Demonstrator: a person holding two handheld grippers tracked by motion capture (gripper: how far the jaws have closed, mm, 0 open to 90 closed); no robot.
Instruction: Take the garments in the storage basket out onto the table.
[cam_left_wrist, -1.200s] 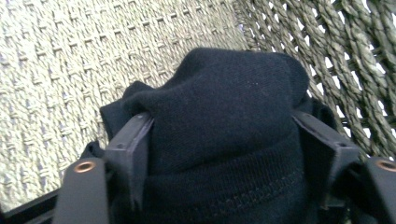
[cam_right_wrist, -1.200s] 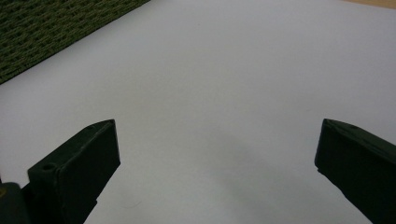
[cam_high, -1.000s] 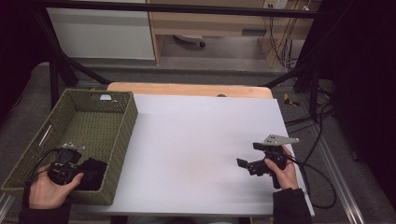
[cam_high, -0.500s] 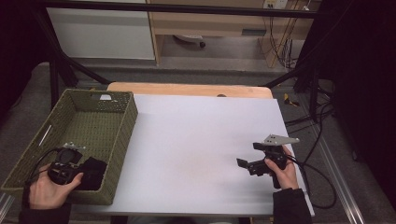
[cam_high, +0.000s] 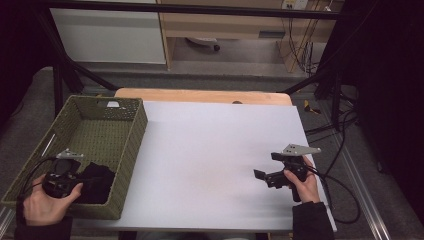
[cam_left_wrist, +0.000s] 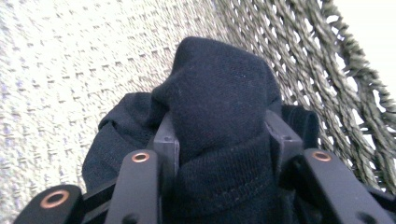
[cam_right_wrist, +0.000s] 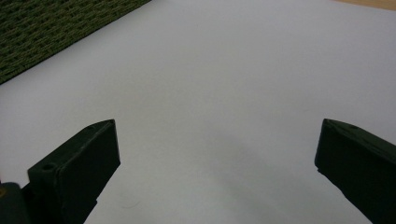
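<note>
Bunched dark knit cloth (cam_left_wrist: 219, 121) at the green wicker basket's (cam_high: 131, 150) 5 o'clock, just clamped by left gripper (cam_left_wrist: 219, 154); right gripper (cam_right_wrist: 217, 158) gaped wide, unmoved.

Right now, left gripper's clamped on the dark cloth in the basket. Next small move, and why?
Probably lift it straight up. The left gripper has just closed on the black cloth, bunched between its jaws near the woven basket's wall; the right gripper waits open above the white tabletop.

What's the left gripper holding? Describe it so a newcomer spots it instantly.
Find the green woven basket at the table's left edge. In its near corner lies a bunched black knit cloth, and the left gripper is closed on it. It is the one soft dark thing inside the basket.
</note>
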